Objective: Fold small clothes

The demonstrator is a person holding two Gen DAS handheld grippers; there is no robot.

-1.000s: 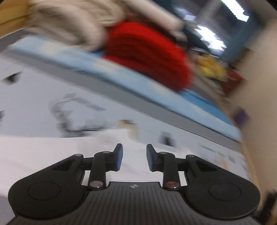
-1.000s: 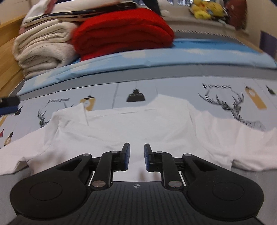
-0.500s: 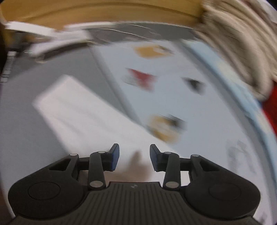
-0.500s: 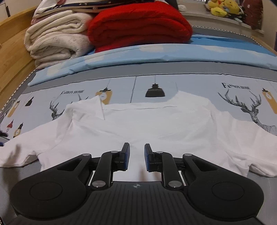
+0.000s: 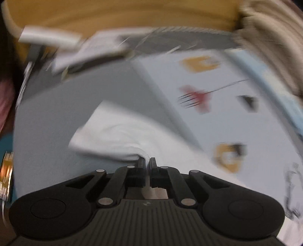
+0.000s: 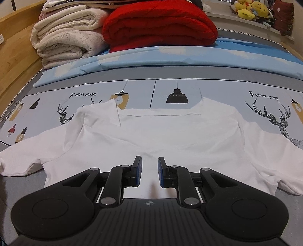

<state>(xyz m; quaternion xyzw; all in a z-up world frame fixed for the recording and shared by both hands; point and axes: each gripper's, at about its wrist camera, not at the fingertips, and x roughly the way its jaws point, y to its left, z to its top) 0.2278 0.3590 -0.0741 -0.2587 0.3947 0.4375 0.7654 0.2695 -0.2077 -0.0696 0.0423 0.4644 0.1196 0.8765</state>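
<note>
A white short-sleeved shirt (image 6: 161, 136) lies flat on the printed bed sheet (image 6: 217, 90), sleeves spread to both sides, one corner of its far edge turned over at the left. My right gripper (image 6: 148, 169) is open and empty, low over the near middle of the shirt. In the blurred left wrist view, my left gripper (image 5: 147, 162) is shut on the edge of the shirt's left sleeve (image 5: 113, 136), which bunches up at the fingertips.
A folded red blanket (image 6: 161, 26) and cream blankets (image 6: 70, 36) are stacked at the head of the bed. A wooden bed frame (image 6: 17, 53) runs along the left. Soft toys (image 6: 250, 9) sit at the far right. Blurred papers (image 5: 79, 49) lie beyond the sleeve.
My left gripper swung left to the sleeve and closed on its edge; it was open before. My right gripper stayed open and shifted slightly toward the shirt's middle.
</note>
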